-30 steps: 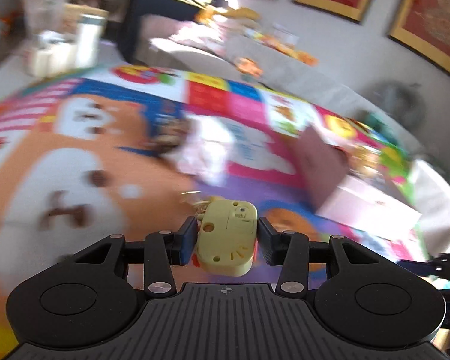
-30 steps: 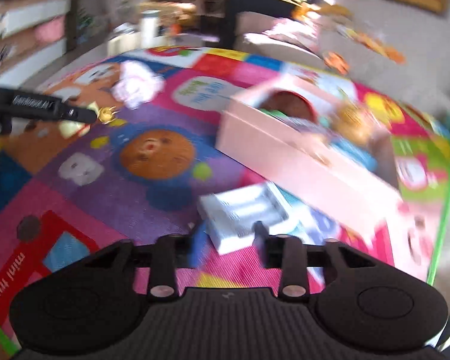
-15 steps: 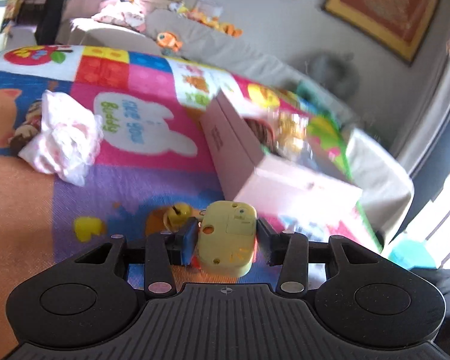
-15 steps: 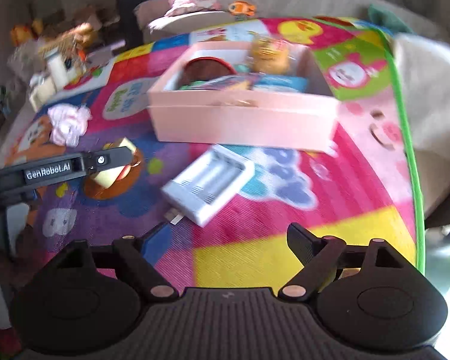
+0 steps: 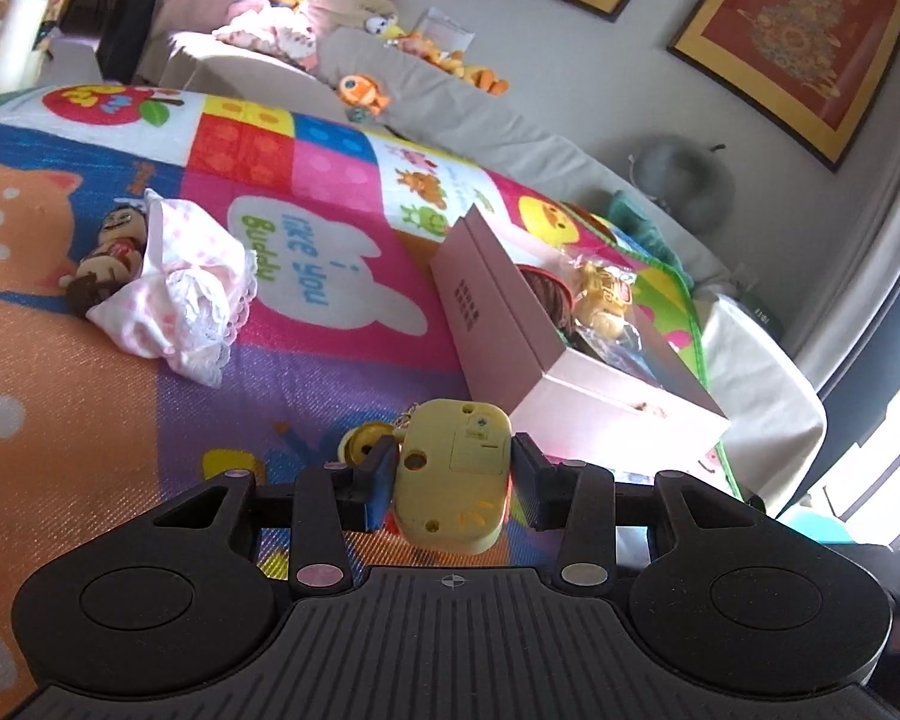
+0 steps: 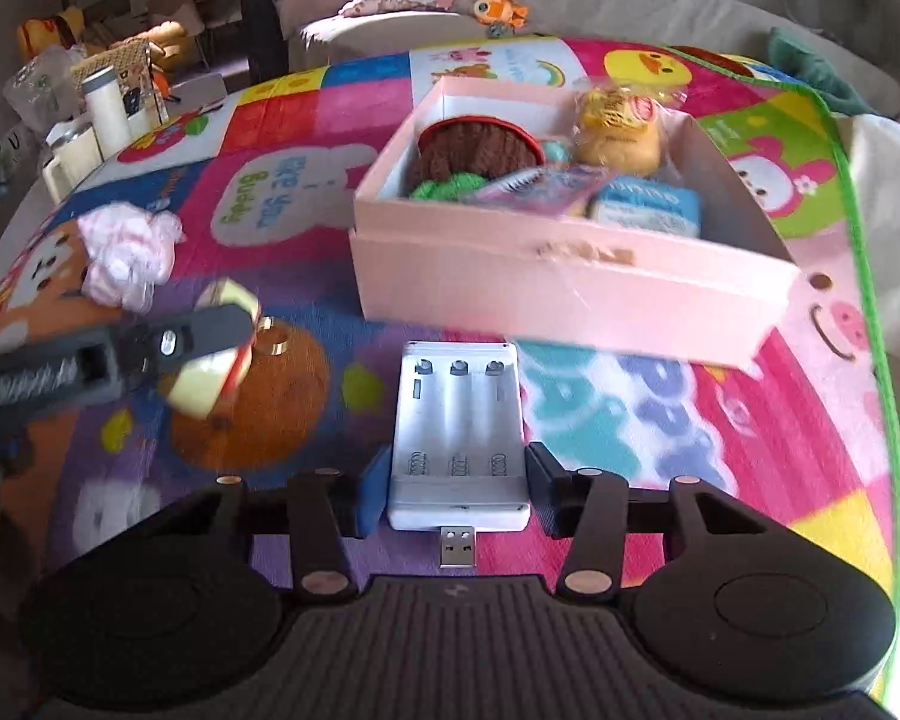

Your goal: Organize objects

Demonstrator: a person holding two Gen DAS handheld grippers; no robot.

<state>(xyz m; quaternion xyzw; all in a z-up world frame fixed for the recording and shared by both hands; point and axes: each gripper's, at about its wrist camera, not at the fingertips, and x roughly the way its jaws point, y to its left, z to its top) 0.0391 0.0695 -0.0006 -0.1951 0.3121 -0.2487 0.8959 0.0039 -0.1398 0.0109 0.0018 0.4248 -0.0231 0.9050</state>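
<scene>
My left gripper is shut on a yellow plastic toy with a small gold bell on a chain, held above the play mat. The pink box lies ahead and to the right. In the right wrist view, my right gripper has a finger on each side of a white battery charger with a USB plug, lying on the mat before the pink box. The left gripper with the yellow toy shows at the left there.
A pink-and-white cloth and a small brown doll lie on the mat at left. The box holds a brown knit item, a yellow plush and a blue pouch. A sofa with plush toys stands behind.
The left gripper swung right toward the pink box with the yellow toy. The right gripper, open above the charger half a second ago, has come down and closed in around it.
</scene>
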